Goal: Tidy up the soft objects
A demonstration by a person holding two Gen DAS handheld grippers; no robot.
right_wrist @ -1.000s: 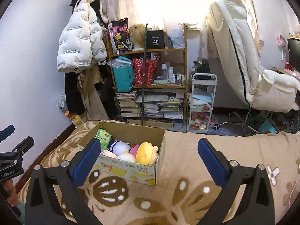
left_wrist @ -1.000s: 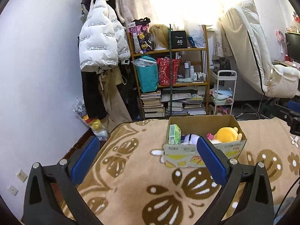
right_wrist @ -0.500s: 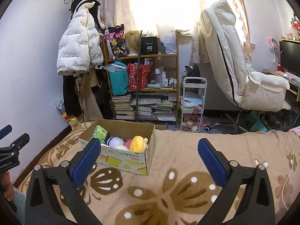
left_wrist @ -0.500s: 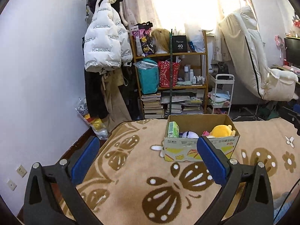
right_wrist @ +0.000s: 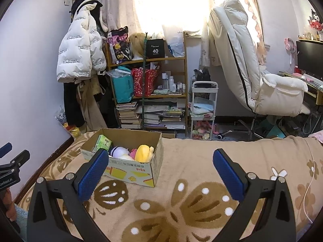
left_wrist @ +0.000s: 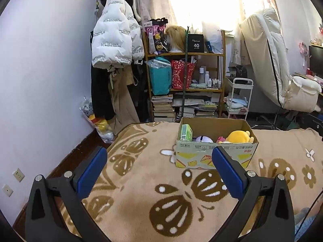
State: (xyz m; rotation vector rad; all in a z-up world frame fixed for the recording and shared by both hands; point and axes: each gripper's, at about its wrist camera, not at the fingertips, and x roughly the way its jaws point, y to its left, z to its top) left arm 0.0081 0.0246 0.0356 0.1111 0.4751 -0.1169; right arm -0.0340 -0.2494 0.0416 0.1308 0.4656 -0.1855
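Note:
A cardboard box (left_wrist: 216, 157) stands on the beige blanket near the far edge of the bed; it also shows in the right wrist view (right_wrist: 131, 171). Inside lie a yellow plush (left_wrist: 239, 136) (right_wrist: 143, 152), a white and purple plush (left_wrist: 202, 139) (right_wrist: 120, 151), a pink toy (right_wrist: 133, 153) and a green packet (left_wrist: 185, 132) (right_wrist: 103, 143). My left gripper (left_wrist: 159, 171) is open and empty, held back from the box. My right gripper (right_wrist: 160, 173) is open and empty, to the right of the box.
The bed carries a beige blanket with brown flower patterns (left_wrist: 171, 201). Beyond its far edge stand a cluttered wooden shelf (left_wrist: 185, 88), a white trolley (right_wrist: 203, 109) and a white recliner chair (right_wrist: 252, 76). A white jacket (left_wrist: 115, 40) hangs on the left wall.
Both grippers have pulled back and up from the box, which now looks smaller and farther off. Both stay open and empty.

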